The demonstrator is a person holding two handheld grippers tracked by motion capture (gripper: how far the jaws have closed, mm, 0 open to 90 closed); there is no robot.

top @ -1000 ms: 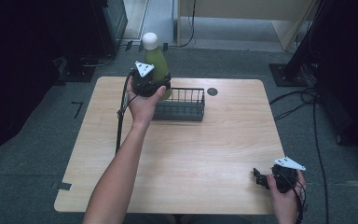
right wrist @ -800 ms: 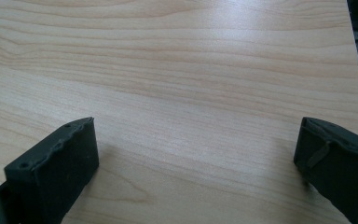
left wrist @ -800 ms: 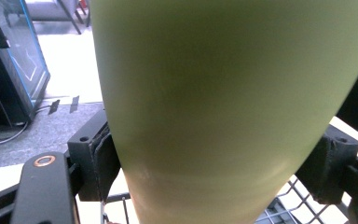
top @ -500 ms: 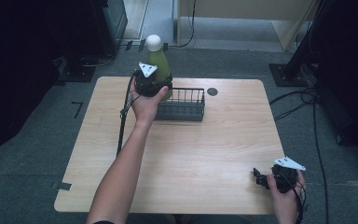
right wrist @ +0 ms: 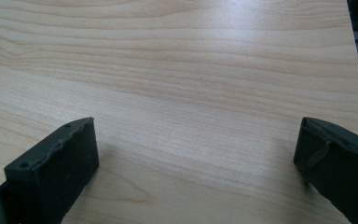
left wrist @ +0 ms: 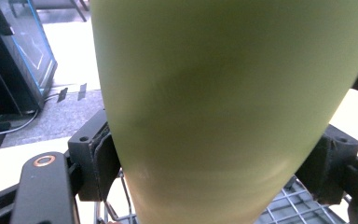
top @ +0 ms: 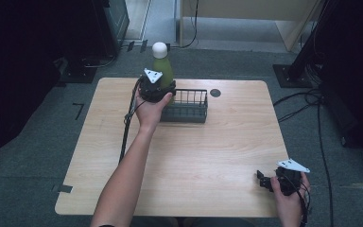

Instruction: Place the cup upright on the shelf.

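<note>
Green and white-capped, the bottle (top: 163,70) stands upright over the left end of the wire basket (top: 185,105), clamped by the left gripper (top: 157,89) for lowering in, while the right gripper (top: 263,180) rests agape, well apart from the basket.

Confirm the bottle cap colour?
White, on the green bottle; cap clearest in the high view.

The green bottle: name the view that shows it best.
The high view: the green bottle shows upright with its white cap, held by the left gripper over the wire basket. The left gripper view gives a blurred close-up of its body between the fingers.
</note>
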